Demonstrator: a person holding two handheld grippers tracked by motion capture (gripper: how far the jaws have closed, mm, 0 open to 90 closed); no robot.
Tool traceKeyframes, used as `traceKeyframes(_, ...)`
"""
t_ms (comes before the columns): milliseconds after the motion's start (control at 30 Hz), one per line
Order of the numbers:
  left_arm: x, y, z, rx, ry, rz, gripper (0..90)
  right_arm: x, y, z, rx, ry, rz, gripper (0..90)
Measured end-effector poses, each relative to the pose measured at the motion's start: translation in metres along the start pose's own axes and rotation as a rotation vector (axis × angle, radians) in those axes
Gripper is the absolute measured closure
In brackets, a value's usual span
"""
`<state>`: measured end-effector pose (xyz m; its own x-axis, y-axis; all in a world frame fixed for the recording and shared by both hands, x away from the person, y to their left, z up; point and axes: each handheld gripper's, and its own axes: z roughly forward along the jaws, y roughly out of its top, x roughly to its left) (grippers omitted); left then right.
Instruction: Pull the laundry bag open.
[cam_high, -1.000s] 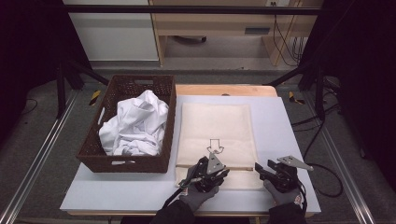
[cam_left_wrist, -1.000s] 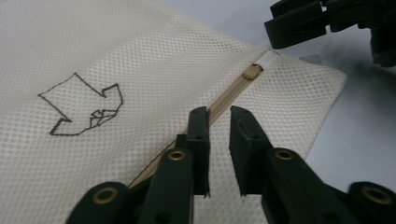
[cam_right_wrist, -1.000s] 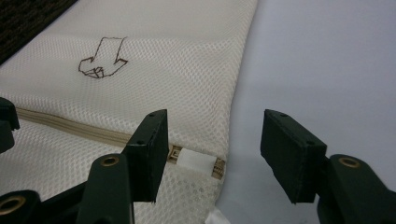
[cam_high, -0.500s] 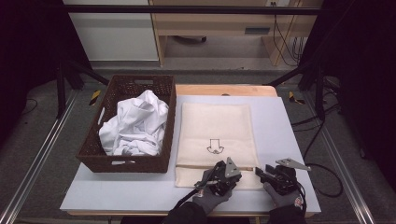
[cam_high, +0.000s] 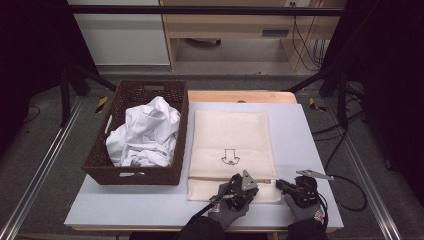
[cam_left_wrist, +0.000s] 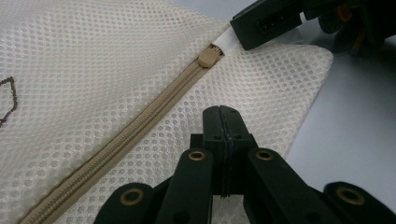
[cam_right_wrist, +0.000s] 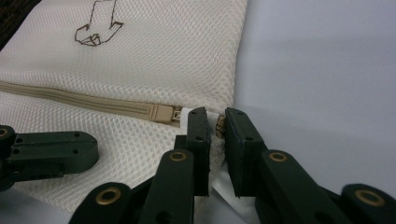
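A cream mesh laundry bag (cam_high: 230, 135) with an embroidered arrow lies flat on the table, its beige zipper running along the near end. The zipper slider (cam_left_wrist: 208, 57) (cam_right_wrist: 161, 113) sits near the bag's right edge, with a white pull tab on it. My left gripper (cam_high: 252, 191) (cam_left_wrist: 223, 114) is shut, its tips resting on the mesh just below the zipper. My right gripper (cam_high: 278, 184) (cam_right_wrist: 217, 116) is at the bag's right corner. Its jaws have just been closing and stand a narrow gap apart, with the white tab and zipper end between them.
A dark wicker basket (cam_high: 135, 173) holding crumpled white cloth (cam_high: 145, 132) stands left of the bag. The pale table top (cam_high: 300, 130) runs bare to the right of the bag. Cables trail off the right edge.
My left gripper has slid right along the bag's near end toward the right gripper and settled lower. The right gripper's jaws have narrowed while the hand stayed put.
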<state>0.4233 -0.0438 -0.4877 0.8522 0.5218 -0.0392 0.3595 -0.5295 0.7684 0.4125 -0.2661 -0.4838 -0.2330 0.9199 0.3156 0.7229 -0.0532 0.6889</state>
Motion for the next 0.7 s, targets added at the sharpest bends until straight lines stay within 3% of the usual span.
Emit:
traceKeyframes(167,0.000,0.000,0.000,-0.001,0.000,0.000,89.1,0.004,0.003,-0.006,-0.031,0.003,-0.020,83.0)
traceKeyframes(200,0.000,0.000,0.000,-0.003,0.001,-0.004,89.1,0.009,0.004,-0.012,-0.074,0.016,-0.051,81.8)
traceKeyframes(300,0.000,0.000,0.000,-0.001,0.000,-0.001,89.0,0.015,0.007,-0.018,-0.125,0.074,-0.091,73.5)
traceKeyframes(367,0.000,0.000,0.001,-0.006,-0.003,-0.008,89.1,0.017,0.007,-0.017,-0.121,0.095,-0.094,70.1)
traceKeyframes(400,0.001,0.000,0.001,-0.007,-0.010,-0.014,89.1,0.017,0.007,-0.009,-0.079,0.087,-0.094,64.9)
traceKeyframes(467,0.001,-0.001,0.000,-0.006,-0.009,-0.015,89.1,0.014,0.004,-0.002,-0.030,0.051,-0.080,62.2)
traceKeyframes(533,0.001,-0.001,0.001,-0.007,-0.010,-0.014,89.1,0.010,0.003,0.003,0.007,0.045,-0.051,59.9)
traceKeyframes(700,0.001,-0.001,0.001,-0.007,-0.011,-0.014,89.1,0.008,0.004,0.005,0.014,0.037,-0.034,61.5)
